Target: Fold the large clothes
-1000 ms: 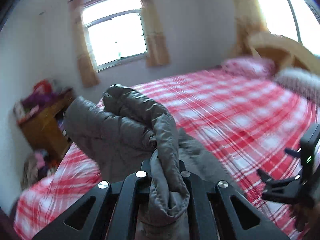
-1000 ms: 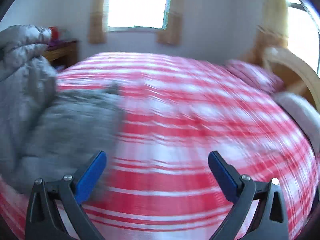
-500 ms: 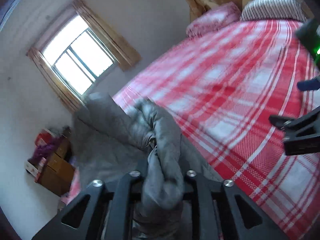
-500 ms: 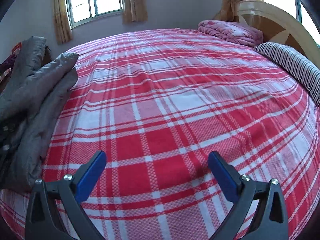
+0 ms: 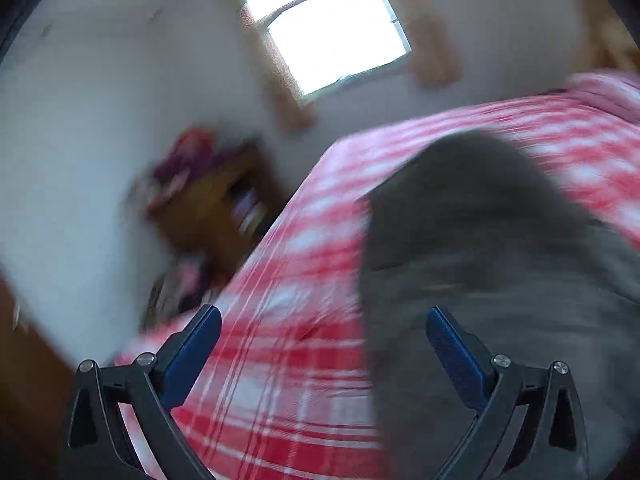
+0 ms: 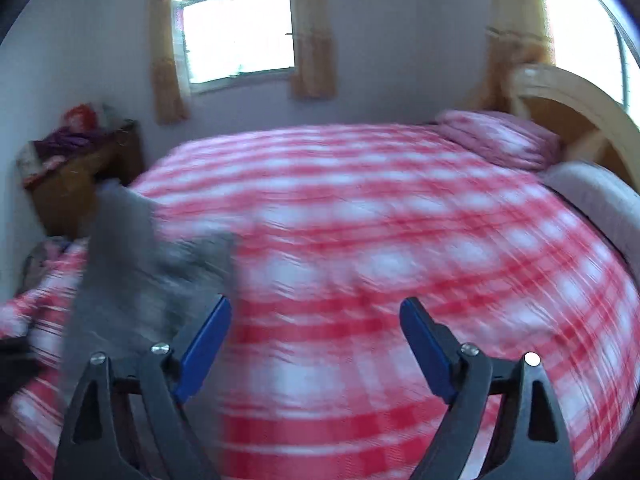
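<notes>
The grey padded jacket (image 5: 500, 264) lay in a heap at the near left corner of the bed (image 6: 360, 220), on the red-and-white checked sheet. Both views were smeared by motion, so its collar, sleeves and hem could not be told apart, and which way it pointed was unclear. As far as the blur allowed, its longer run went from the near edge of the bed away toward the window wall (image 6: 400, 40).

The left gripper (image 5: 322, 344) was the nearer one. Its jaws were opening wide, with nothing pressed between the blue pads; the jacket sat ahead and to the right of it, its left edge reaching in between the jaws and passing behind the right-hand finger. The right gripper (image 6: 316, 334) was closing a little from wide, with only checked sheet between its fingers. From there the jacket lay off to the left, just past the left-hand finger.

Any next grasp looked likeliest to fall to the left hand, reaching rightward onto the heap. Beyond the bed's far left corner stood a wooden cabinet (image 6: 76, 184) piled with clothes.
</notes>
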The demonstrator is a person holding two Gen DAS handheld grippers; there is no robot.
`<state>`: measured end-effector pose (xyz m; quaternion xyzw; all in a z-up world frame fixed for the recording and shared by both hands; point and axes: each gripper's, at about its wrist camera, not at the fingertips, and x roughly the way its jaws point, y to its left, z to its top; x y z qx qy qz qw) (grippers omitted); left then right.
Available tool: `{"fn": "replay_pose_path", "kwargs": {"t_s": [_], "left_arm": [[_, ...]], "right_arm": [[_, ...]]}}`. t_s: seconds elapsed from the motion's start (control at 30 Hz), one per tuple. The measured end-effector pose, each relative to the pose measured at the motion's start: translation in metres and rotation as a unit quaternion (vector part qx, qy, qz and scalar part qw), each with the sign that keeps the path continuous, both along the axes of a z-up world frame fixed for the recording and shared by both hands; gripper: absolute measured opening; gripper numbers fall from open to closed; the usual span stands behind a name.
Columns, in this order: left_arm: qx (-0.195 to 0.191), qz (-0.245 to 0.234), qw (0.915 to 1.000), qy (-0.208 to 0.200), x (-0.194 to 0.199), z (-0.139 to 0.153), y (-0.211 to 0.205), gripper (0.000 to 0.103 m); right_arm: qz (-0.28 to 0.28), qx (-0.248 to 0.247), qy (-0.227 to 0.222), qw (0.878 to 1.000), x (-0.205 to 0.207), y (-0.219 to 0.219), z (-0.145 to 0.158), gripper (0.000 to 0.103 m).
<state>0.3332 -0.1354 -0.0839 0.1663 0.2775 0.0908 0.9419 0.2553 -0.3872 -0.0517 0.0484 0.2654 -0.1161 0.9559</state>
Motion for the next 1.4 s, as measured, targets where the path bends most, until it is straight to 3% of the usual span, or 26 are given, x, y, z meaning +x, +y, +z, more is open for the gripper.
{"fn": "replay_pose_path", "kwargs": {"t_s": [0.13, 0.2, 0.3, 0.43, 0.5, 0.57, 0.73, 0.83, 0.93, 1.4], "left_arm": [[-0.069, 0.082, 0.9934, 0.042, 0.05, -0.018, 0.046, 0.102], [-0.113, 0.105, 0.9862, 0.059, 0.064, -0.027, 0.058, 0.102], [-0.154, 0.113, 0.9789, 0.073, 0.075, -0.037, 0.066, 0.102], [-0.144, 0.079, 0.9847, 0.059, 0.083, -0.042, 0.048, 0.102], [-0.143, 0.059, 0.9868, 0.048, 0.085, -0.034, 0.036, 0.102], [-0.138, 0.031, 0.9896, 0.029, 0.081, -0.024, 0.015, 0.102], [-0.06, -0.043, 0.9971, 0.019, 0.075, -0.021, -0.062, 0.102], [-0.003, -0.048, 0.9982, 0.035, 0.078, -0.038, -0.094, 0.102], [0.019, -0.038, 0.9986, 0.032, 0.08, -0.056, -0.105, 0.102], [-0.003, -0.023, 0.9991, 0.035, 0.09, -0.086, -0.097, 0.102]], "right_arm": [[0.059, -0.039, 0.017, 0.997, 0.058, 0.075, 0.027, 0.085], [0.077, -0.041, 0.031, 0.996, 0.09, 0.109, 0.032, 0.078], [0.104, -0.045, 0.018, 0.993, 0.119, 0.144, 0.03, 0.078], [0.129, -0.043, 0.029, 0.99, 0.154, 0.162, 0.001, 0.072], [0.116, -0.047, 0.055, 0.991, 0.16, 0.154, -0.021, 0.064], [0.088, -0.055, 0.077, 0.992, 0.158, 0.136, -0.045, 0.064], [0.034, 0.005, 0.085, 0.996, 0.136, 0.07, -0.081, 0.064], [0.014, 0.045, 0.073, 0.996, 0.123, 0.041, -0.098, 0.064], [0.013, 0.076, 0.069, 0.995, 0.119, 0.026, -0.105, 0.064], [0.028, 0.089, 0.065, 0.993, 0.129, 0.028, -0.128, 0.064]]}}
